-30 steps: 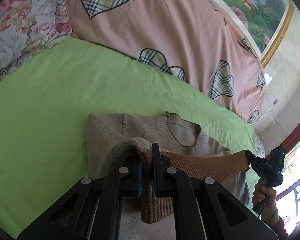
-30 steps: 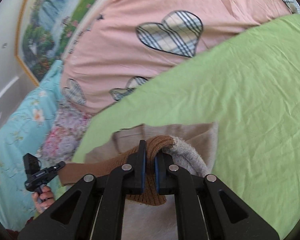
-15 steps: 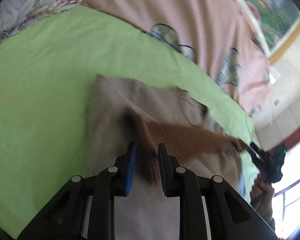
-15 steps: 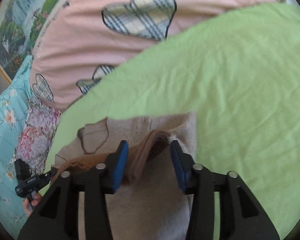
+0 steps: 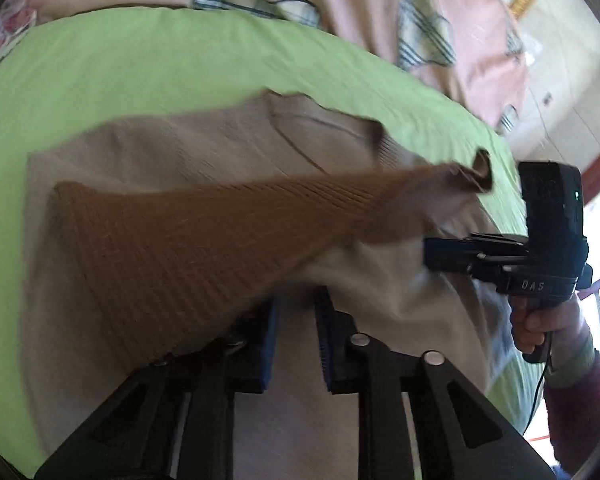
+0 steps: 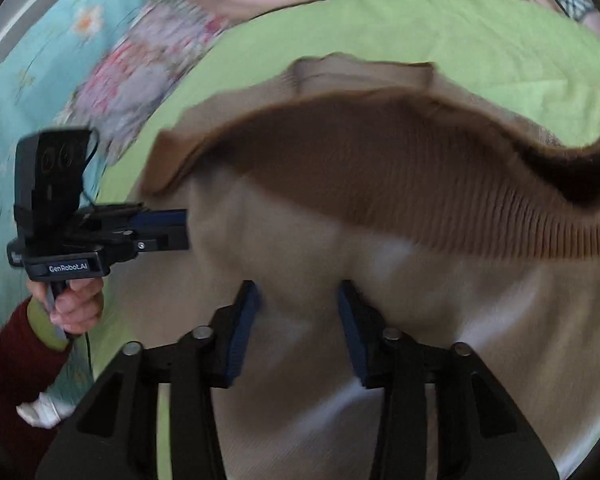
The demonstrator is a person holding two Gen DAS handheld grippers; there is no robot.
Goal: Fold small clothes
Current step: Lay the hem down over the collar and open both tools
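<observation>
A small beige knit sweater [image 5: 172, 148] with a brown ribbed hem band [image 5: 204, 236] lies on the green sheet [image 5: 100, 76], its hem folded up over the body. My left gripper [image 5: 296, 312] is open just above the beige cloth below the band, holding nothing. My right gripper [image 6: 298, 300] is open, wider, above the beige cloth [image 6: 292, 240] below the brown band [image 6: 439, 196]. The right gripper also shows in the left wrist view [image 5: 431, 256], and the left gripper in the right wrist view [image 6: 184, 230], each at a side edge of the sweater.
A pink quilt with plaid hearts [image 5: 339, 4] lies behind the green sheet [image 6: 459, 28]. A floral pillow [image 6: 140, 76] and a blue flowered cover [image 6: 40, 60] lie at the left. A tiled wall and window [image 5: 579, 120] are at the right.
Both grippers have opened and let go of the brown hem band. The hem now lies folded over the sweater's body, and both grippers have dropped closer to the cloth.
</observation>
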